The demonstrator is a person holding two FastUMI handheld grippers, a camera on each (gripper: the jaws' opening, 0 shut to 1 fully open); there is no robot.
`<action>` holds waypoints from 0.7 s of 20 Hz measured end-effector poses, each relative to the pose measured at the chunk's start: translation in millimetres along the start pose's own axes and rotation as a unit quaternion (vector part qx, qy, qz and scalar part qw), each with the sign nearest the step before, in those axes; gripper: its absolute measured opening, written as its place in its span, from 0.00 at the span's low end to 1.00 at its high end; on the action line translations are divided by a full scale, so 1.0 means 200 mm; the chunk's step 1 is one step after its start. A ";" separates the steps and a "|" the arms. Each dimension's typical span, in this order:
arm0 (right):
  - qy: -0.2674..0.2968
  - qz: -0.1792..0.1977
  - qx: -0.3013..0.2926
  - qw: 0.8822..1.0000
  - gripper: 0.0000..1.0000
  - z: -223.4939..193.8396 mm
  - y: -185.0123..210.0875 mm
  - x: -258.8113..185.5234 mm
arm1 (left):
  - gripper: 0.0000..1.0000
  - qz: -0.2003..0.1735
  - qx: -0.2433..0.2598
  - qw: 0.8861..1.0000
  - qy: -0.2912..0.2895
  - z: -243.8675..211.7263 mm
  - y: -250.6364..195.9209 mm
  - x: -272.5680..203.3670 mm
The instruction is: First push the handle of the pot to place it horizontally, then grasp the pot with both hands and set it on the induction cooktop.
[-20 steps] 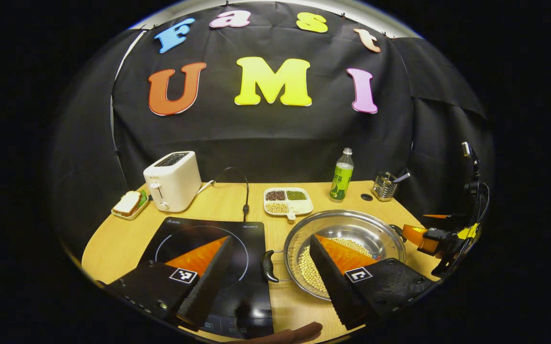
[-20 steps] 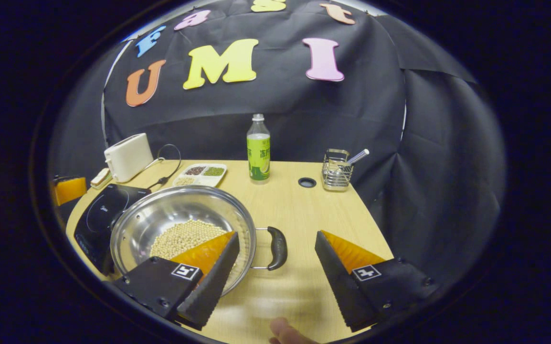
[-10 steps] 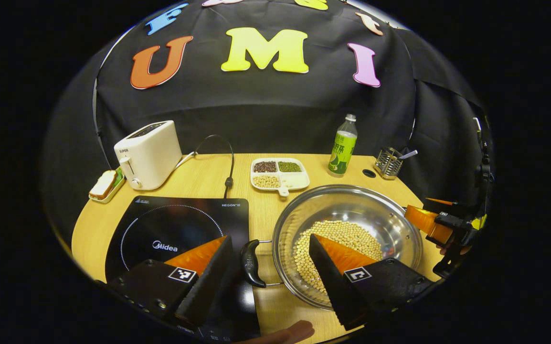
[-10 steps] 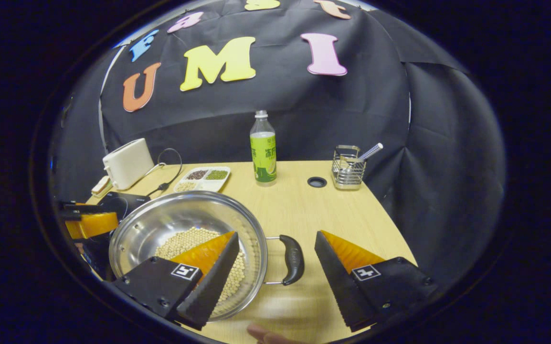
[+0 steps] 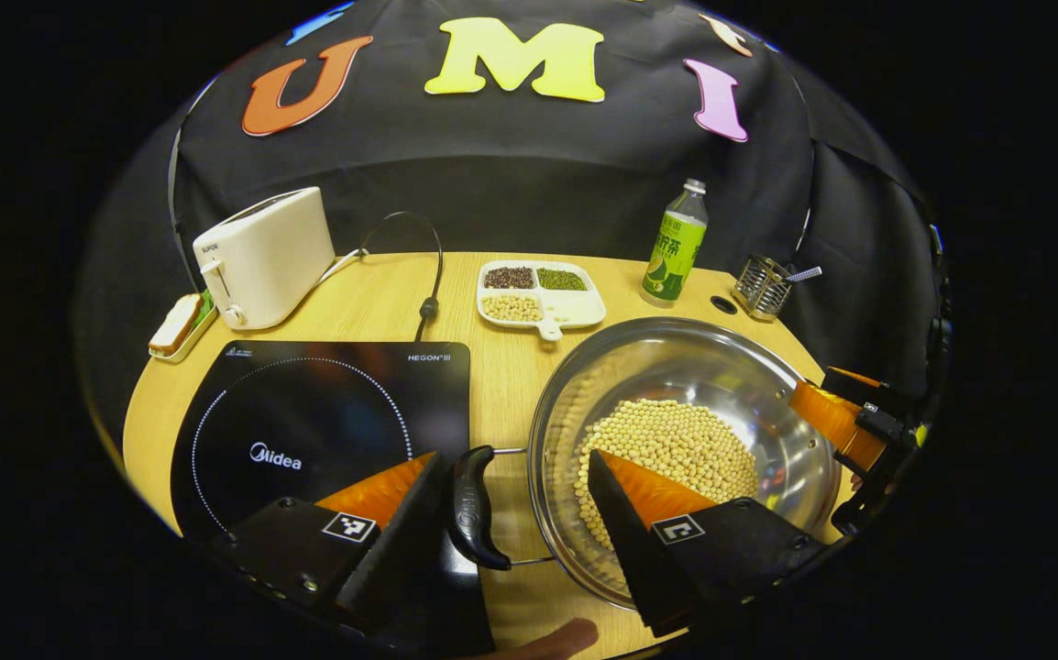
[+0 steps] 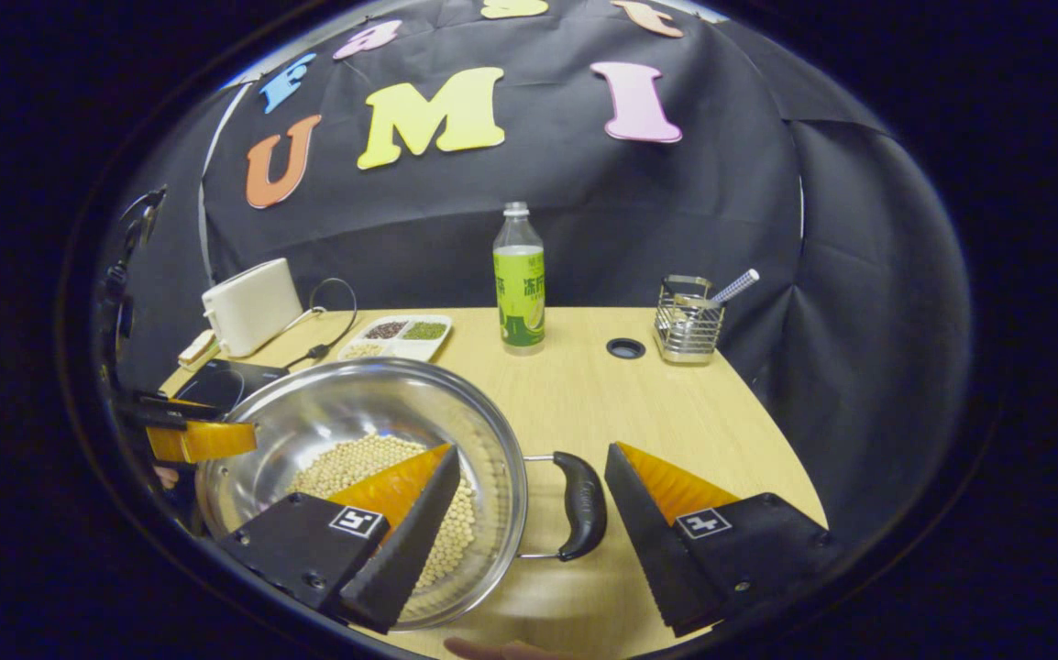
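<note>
A steel pot (image 5: 721, 371) holding soybeans (image 5: 666, 440) stands on the wooden table, just right of the black induction cooktop (image 5: 309, 412). Its two black handles point left and right. My left gripper (image 5: 516, 456) is open, with the pot's left handle (image 5: 471, 506) between its fingers, close to the left finger (image 5: 396, 522). My right gripper (image 6: 532, 454) is open too and straddles the right handle (image 6: 582, 504); its left finger hangs over the pot (image 6: 355, 403). Each gripper also shows in the other's view: the right gripper (image 5: 845, 426) and the left gripper (image 6: 194, 440) sit at opposite sides of the pot.
At the back stand a white toaster (image 5: 263, 257) with its cable (image 5: 424, 275), bread on a small dish (image 5: 176, 325), a divided dish of beans (image 5: 538, 293), a green bottle (image 5: 676, 247) and a wire holder (image 5: 763, 286). A fingertip (image 5: 556, 639) shows at the front table edge.
Both grippers have moved forward and lower toward the pot, so each handle now lies deeper between its fingers. The pot itself has stayed beside the cooktop.
</note>
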State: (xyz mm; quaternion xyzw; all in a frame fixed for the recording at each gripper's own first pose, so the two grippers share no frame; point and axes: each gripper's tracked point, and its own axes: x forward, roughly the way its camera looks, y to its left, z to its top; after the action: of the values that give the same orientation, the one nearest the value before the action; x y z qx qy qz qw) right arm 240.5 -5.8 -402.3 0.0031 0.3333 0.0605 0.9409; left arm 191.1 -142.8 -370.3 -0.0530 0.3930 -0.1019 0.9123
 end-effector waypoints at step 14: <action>0.028 -0.042 0.015 0.999 0.78 -0.08 -0.06 0.00 | 0.60 0.021 0.003 0.999 0.028 -0.05 0.04 -0.03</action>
State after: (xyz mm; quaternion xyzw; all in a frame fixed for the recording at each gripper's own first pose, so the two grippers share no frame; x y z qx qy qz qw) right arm 231.8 -18.1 -416.3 0.0012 0.3599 0.0156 0.9329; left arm 180.5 -133.0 -374.8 -0.0395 0.4191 -0.0849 0.9031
